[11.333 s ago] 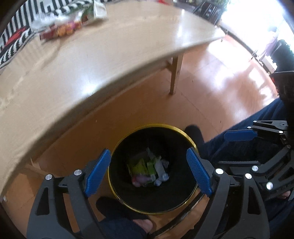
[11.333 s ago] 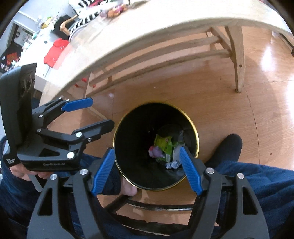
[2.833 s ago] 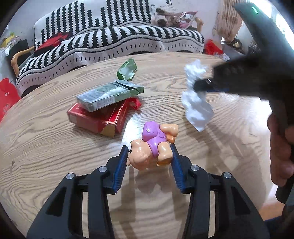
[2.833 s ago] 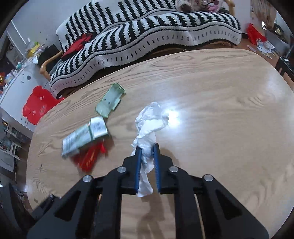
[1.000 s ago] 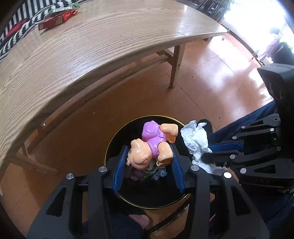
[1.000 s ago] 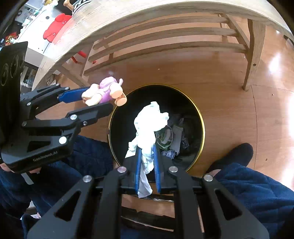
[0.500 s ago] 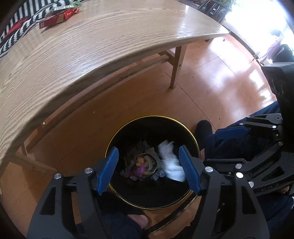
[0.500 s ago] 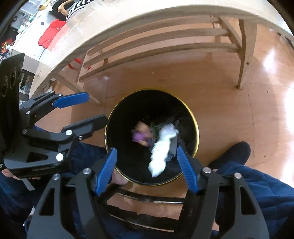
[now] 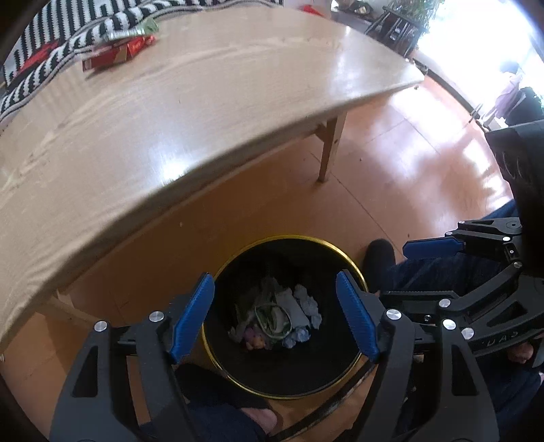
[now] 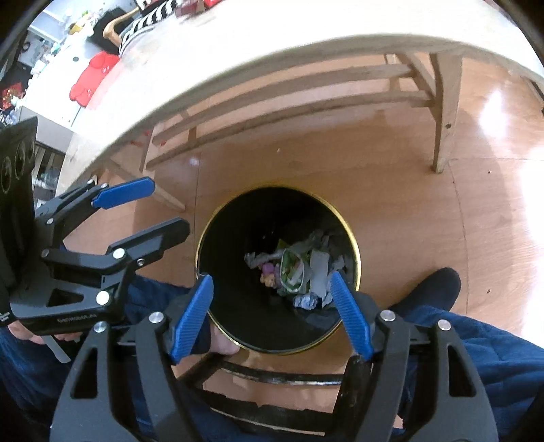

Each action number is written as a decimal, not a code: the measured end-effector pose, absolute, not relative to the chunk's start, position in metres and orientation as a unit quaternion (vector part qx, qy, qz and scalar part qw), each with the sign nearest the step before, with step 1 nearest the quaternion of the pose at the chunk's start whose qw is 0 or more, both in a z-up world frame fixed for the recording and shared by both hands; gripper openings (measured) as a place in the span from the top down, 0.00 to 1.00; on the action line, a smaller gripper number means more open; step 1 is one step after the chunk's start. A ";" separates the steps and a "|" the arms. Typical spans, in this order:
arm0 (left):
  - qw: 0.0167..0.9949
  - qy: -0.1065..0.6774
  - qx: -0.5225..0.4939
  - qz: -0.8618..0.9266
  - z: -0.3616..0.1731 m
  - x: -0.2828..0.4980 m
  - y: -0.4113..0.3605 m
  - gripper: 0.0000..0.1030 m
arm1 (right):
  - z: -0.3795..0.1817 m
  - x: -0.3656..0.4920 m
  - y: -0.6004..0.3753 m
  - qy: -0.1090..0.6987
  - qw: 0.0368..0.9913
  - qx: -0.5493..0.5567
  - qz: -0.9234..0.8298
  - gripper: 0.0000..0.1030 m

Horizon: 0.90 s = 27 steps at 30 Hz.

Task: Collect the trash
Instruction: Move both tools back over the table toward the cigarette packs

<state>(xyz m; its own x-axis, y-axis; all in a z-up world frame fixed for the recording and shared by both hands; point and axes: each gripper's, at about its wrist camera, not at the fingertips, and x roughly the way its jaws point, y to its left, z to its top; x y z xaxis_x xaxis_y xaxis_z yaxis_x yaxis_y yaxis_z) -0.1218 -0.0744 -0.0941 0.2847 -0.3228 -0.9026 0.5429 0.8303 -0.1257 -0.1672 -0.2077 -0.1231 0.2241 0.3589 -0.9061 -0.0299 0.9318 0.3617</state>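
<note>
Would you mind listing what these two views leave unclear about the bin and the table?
- Bin bottom: heaped trash hides it in both views.
- Toy: mostly buried under wrappers.
- Red box: blurred at the left view's far edge, label unreadable.
- Table top: right view sees mostly its underside.

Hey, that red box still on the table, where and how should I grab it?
Take the red box across its narrow width, coming from above with open fingers. It lies flat on the table with a green pack on top, so lift that off first.
</note>
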 end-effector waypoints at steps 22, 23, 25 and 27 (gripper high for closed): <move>0.880 0.430 0.128 -0.159 0.001 0.070 -0.053 0.13 | -0.018 -0.026 -0.243 0.508 0.845 0.118 0.119 0.22; 0.880 0.429 0.137 -0.154 0.001 0.087 -0.054 0.12 | -0.019 -0.014 -0.244 0.507 0.845 0.120 0.119 0.22; 0.882 0.424 0.153 -0.137 0.000 0.122 -0.054 0.12 | -0.022 0.007 -0.244 0.506 0.844 0.126 0.125 0.22; 0.878 0.429 0.164 -0.136 -0.005 0.151 -0.057 0.12 | -0.029 0.031 -0.242 0.513 0.839 0.129 0.126 0.22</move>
<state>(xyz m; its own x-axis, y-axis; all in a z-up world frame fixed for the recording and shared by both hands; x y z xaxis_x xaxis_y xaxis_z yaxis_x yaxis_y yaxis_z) 0.1509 -0.0574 -0.0046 0.5954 -0.0991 -0.7973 0.3801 0.9090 0.1708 0.0308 -0.2416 -0.0290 0.4423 0.3437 -0.8284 -0.0791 0.9350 0.3456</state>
